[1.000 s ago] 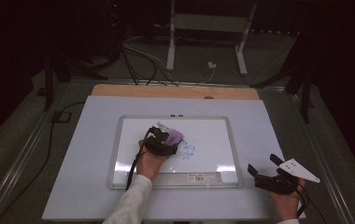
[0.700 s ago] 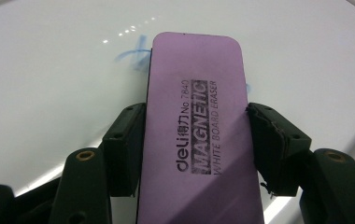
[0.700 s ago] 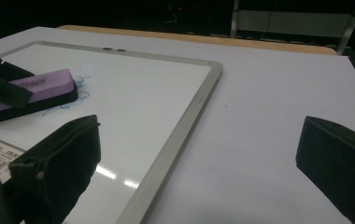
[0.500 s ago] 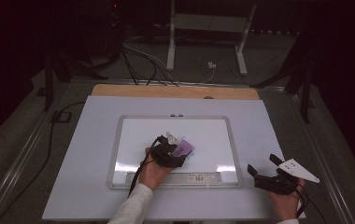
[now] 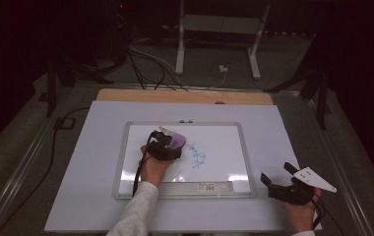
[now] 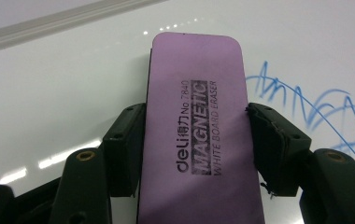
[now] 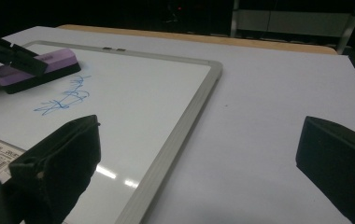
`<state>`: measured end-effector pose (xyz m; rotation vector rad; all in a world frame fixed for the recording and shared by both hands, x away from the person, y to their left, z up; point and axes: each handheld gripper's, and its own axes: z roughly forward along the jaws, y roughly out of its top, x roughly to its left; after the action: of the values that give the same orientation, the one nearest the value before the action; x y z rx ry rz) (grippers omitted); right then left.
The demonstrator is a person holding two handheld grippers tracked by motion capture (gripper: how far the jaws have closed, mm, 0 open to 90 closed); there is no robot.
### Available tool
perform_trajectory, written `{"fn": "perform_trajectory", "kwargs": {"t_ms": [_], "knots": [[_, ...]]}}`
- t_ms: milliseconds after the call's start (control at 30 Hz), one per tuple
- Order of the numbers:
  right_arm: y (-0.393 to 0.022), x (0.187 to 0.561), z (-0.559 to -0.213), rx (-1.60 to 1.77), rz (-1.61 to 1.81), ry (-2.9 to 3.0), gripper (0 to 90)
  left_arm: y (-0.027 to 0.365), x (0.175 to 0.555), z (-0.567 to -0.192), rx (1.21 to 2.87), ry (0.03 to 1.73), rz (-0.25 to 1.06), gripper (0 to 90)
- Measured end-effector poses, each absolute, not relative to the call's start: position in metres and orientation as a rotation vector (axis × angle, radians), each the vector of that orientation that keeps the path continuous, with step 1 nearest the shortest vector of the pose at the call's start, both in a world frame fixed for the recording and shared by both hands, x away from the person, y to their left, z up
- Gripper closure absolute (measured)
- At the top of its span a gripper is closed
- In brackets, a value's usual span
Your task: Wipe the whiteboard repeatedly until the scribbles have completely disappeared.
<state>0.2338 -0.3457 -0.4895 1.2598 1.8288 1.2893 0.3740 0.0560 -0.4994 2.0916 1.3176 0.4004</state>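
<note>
A framed whiteboard (image 5: 244,147) lies flat in the middle of the table, with a blue scribble (image 5: 197,157) on it. My left gripper (image 5: 168,142) is shut on a purple whiteboard eraser (image 5: 177,141), which rests on the board just left of the scribble. In the left gripper view the eraser (image 6: 199,130) sits flat between both jaws, the blue scribble (image 6: 315,112) to its right. My right gripper (image 5: 279,176) stands open off the board, near the table's front right corner. The right gripper view looks across the board's frame (image 7: 175,140) toward the eraser (image 7: 38,67) and scribble (image 7: 66,99).
The board lies on a pale sheet (image 5: 86,162) that covers the table; a wooden edge (image 5: 185,96) shows at the back. A barcode label (image 5: 213,187) is on the board's front frame. Cables and a stand's legs (image 5: 217,44) lie on the dark floor beyond.
My left gripper swept the eraser right and toward me over the scribble, then back up-left, so the scribble now shows to its right. My right gripper has stayed in place.
</note>
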Motion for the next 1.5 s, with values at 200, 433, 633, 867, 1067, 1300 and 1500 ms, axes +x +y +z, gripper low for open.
{"fn": "perform_trajectory", "kwargs": {"t_ms": [200,433,633,867,1067,1300,1500], "knots": [[-0.345,0.234,-0.490,1.259,1.290,1.832,0.4,0.051,0.379,-0.499,2.102,1.317,0.397,41.7],[-0.346,0.234,-0.490,1.261,1.289,1.829,0.4,0.035,0.364,-0.498,2.153,1.223,0.361,41.7],[-0.346,0.234,-0.489,1.257,1.289,1.830,0.4,0.014,0.344,-0.499,2.191,1.114,0.320,41.6],[-0.345,0.234,-0.489,1.258,1.290,1.831,0.4,-0.005,0.327,-0.498,2.234,1.004,0.288,41.6],[-0.346,0.233,-0.489,1.260,1.290,1.827,0.4,-0.001,0.334,-0.499,2.217,1.036,0.302,41.7],[-0.347,0.233,-0.489,1.261,1.290,1.825,0.4,0.015,0.351,-0.499,2.181,1.134,0.348,41.7],[-0.347,0.233,-0.489,1.261,1.289,1.826,0.4,0.030,0.366,-0.499,2.142,1.229,0.382,41.8]]}}
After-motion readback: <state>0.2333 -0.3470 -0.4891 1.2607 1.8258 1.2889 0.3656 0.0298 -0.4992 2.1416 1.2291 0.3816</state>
